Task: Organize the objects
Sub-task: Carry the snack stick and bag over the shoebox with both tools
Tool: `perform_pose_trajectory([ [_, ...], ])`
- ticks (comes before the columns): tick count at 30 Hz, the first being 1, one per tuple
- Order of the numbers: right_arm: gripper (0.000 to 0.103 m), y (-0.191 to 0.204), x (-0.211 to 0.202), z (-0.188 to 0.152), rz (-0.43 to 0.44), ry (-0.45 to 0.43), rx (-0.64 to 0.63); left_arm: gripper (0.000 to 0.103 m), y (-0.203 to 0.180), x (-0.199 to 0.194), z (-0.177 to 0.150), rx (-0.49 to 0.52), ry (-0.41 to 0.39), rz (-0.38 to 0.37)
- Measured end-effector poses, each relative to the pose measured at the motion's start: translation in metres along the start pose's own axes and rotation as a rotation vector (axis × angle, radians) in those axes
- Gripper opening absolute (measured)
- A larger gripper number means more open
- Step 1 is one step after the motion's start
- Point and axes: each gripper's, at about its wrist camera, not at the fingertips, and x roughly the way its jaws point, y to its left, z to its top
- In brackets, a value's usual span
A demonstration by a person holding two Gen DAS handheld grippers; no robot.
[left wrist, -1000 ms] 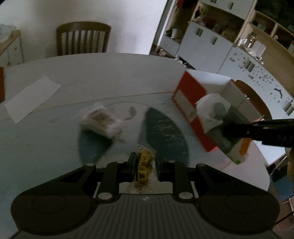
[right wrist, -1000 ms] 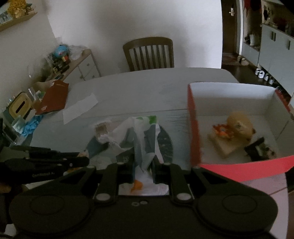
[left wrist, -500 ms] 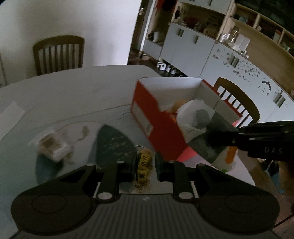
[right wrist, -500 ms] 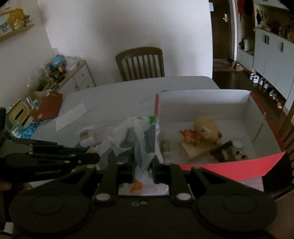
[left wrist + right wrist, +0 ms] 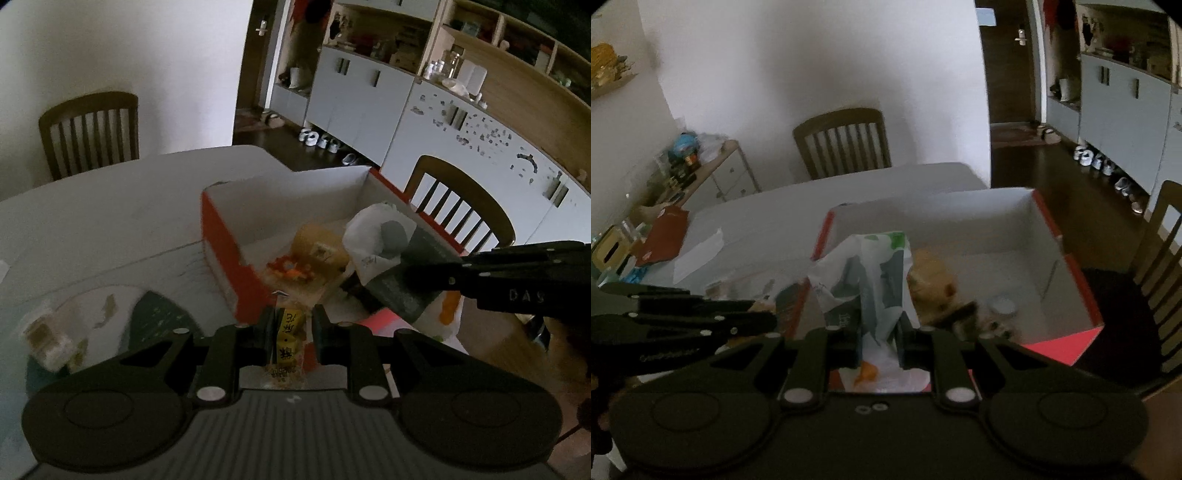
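My left gripper (image 5: pixel 289 325) is shut on a small yellow snack packet (image 5: pixel 287 341), held just above the near red wall of the open red-and-white box (image 5: pixel 221 236). My right gripper (image 5: pixel 879 332) is shut on a crumpled white and green plastic bag (image 5: pixel 866 273), held over the box (image 5: pixel 1049 258); the bag also shows in the left wrist view (image 5: pixel 384 243). Inside the box lie a tan plush toy (image 5: pixel 314 243), an orange-red item (image 5: pixel 290 267) and a small round white lid (image 5: pixel 1001 306).
A clear-wrapped snack (image 5: pixel 46 338) lies on the round table (image 5: pixel 92 221) to the left. A white paper (image 5: pixel 698 254), a red booklet (image 5: pixel 663 236) and a cluttered sideboard (image 5: pixel 701 162) are at the far left. Wooden chairs (image 5: pixel 90 129) stand around the table.
Both grippers have moved right toward the box with their loads. The left gripper now reaches the box's near wall and the right gripper's bag hangs over the box interior.
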Motion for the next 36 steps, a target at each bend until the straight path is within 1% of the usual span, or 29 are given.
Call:
perform_pose_trajectory([
  [8, 0.016, -0.044, 0.004, 0.017, -0.046, -0.023, 0.027, 0.020, -0.026, 0.031, 0.017, 0.036, 0.017, 0.007],
  [14, 0.016, -0.065, 0.023, 0.026, -0.085, -0.007, 0.024, 0.020, -0.037, 0.057, 0.029, 0.066, 0.037, 0.035],
  [21, 0.016, -0.077, 0.059, 0.037, -0.145, 0.021, -0.010, 0.020, -0.047, 0.094, 0.041, 0.097, 0.077, 0.067],
  [25, 0.016, -0.083, 0.080, 0.041, -0.153, 0.059, -0.034, 0.020, -0.053, 0.114, 0.042, 0.126, 0.109, 0.076],
  [31, 0.016, -0.084, 0.108, 0.037, -0.181, 0.115, -0.098, 0.020, -0.057, 0.137, 0.040, 0.145, 0.164, 0.098],
  [36, 0.017, -0.079, 0.123, 0.030, -0.173, 0.153, -0.134, 0.020, -0.056, 0.151, 0.040, 0.149, 0.201, 0.121],
])
